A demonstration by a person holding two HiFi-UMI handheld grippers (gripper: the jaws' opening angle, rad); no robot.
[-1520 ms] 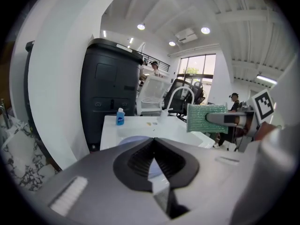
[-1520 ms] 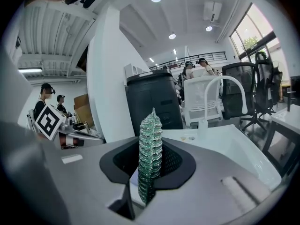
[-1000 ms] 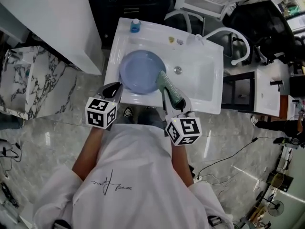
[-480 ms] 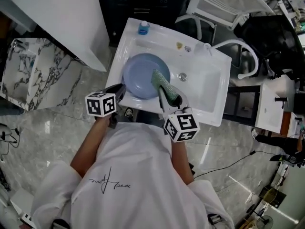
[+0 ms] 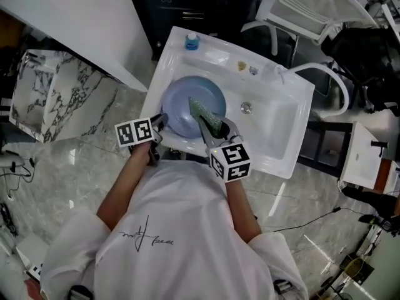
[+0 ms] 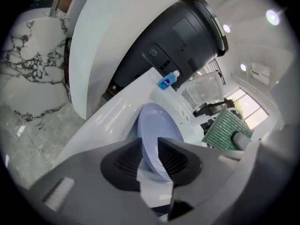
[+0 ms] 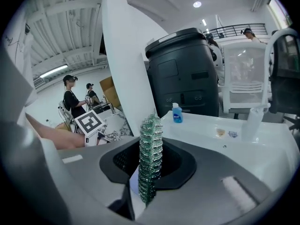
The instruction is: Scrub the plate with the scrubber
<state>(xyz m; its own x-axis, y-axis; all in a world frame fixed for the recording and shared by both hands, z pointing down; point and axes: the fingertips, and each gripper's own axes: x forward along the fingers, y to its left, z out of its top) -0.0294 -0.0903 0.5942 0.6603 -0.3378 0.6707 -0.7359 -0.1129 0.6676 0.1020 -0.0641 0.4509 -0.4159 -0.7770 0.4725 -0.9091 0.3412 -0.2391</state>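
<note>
A pale blue plate (image 5: 187, 102) stands tilted in the left part of the white sink (image 5: 275, 130). My left gripper (image 5: 159, 122) is shut on the plate's (image 6: 157, 130) near left rim, the rim pinched between the black pads. My right gripper (image 5: 215, 127) is shut on a green scrubber (image 5: 207, 115), which lies across the plate's face near its middle. In the right gripper view the scrubber (image 7: 150, 161) stands edge-on between the jaws. The left gripper view shows the scrubber (image 6: 227, 130) to the plate's right.
A blue soap bottle (image 5: 192, 41) stands on the sink's back rim, with small items (image 5: 242, 66) beside it. The drain (image 5: 246, 107) sits right of the plate. A white slanted panel (image 5: 75, 24) and marble floor (image 5: 56, 105) lie to the left; white chairs (image 5: 306, 11) stand behind.
The scrubber has slid left across the plate, from its right edge to near the middle. The left gripper keeps its hold on the rim.
</note>
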